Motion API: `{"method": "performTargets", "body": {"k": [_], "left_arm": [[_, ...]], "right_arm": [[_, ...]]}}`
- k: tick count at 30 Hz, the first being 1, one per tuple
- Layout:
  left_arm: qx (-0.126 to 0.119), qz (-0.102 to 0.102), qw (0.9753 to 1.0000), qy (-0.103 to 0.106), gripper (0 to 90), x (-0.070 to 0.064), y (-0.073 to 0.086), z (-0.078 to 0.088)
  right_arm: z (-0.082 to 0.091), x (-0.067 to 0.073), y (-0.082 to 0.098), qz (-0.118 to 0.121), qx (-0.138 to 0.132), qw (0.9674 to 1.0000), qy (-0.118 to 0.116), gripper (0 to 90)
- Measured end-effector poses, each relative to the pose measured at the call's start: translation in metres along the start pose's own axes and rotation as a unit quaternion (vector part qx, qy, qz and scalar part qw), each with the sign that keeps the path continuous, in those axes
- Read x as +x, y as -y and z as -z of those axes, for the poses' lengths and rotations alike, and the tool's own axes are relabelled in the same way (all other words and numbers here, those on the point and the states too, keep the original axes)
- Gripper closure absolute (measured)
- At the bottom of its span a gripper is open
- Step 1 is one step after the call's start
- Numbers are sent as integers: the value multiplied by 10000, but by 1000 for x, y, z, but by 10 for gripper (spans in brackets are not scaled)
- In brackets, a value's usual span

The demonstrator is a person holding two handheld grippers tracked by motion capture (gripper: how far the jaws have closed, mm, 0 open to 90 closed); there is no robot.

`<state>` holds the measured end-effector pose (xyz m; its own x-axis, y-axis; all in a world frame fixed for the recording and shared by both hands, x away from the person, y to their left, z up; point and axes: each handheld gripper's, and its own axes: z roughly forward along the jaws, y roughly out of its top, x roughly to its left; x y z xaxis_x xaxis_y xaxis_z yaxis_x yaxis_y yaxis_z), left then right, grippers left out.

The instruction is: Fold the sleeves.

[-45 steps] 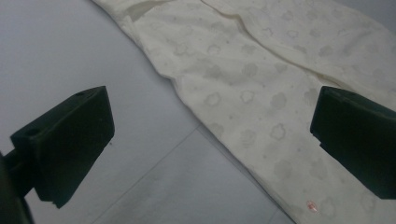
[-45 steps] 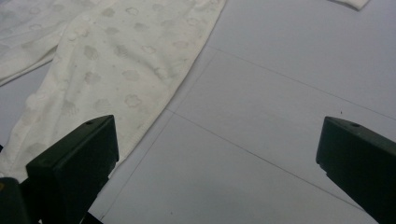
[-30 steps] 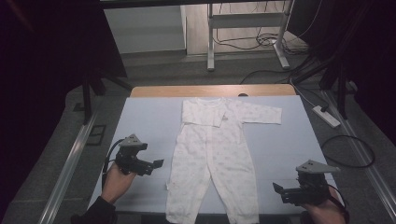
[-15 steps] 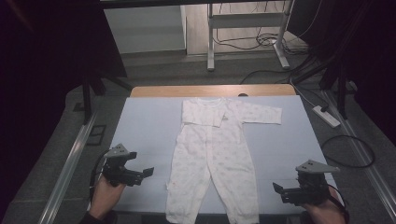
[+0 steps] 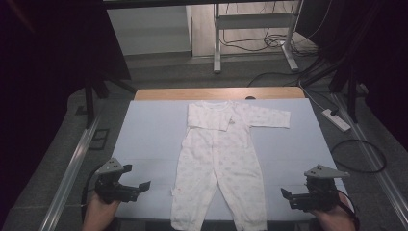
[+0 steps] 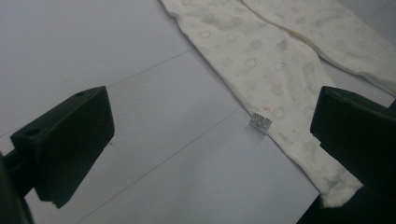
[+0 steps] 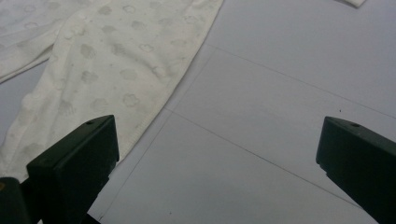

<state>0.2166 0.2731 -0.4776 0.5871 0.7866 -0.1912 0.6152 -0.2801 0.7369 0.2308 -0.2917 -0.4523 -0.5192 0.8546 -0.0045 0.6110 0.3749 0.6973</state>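
Pale blue sheeting covers the table (image 5: 144, 134), with a strip of bare wood showing along its far edge and grey floor, cables and a metal stand beyond. On the sheet lies a cream baby suit (image 5: 221, 163), spread flat on its back, neck toward the far edge and the two legs running down to the near edge; one sleeve is folded across the chest and the other stretches out to the right. The left gripper (image 5: 137, 188) sits low at the near left corner, held in a hand (image 5: 98, 209) that comes up from the bottom edge, and it points inward to the right toward the suit's near leg, apart from the cloth. Its jaws stand wide apart with nothing between them; in the left gripper view the leg and a small white label (image 6: 260, 122) on its seam lie between the jaws, farther off. The right gripper (image 5: 288, 198) rests at the near right corner, its hand (image 5: 332, 216) also rising from below, and points left toward the other leg. Its jaws too are spread wide and empty, over bare sheet beside the leg's hem.
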Motion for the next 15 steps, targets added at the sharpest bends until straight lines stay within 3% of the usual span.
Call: {"method": "performTargets", "body": {"k": [9,15], "left_arm": [[-63,44,9999,-102,0,-3,9,12],[28,5,9997,-227,0,-5,11,13]], "right_arm": [[0,-3,0,-146,-27,9999,13,0],[0,-3,0,-186,19,9997,137,0]]}}
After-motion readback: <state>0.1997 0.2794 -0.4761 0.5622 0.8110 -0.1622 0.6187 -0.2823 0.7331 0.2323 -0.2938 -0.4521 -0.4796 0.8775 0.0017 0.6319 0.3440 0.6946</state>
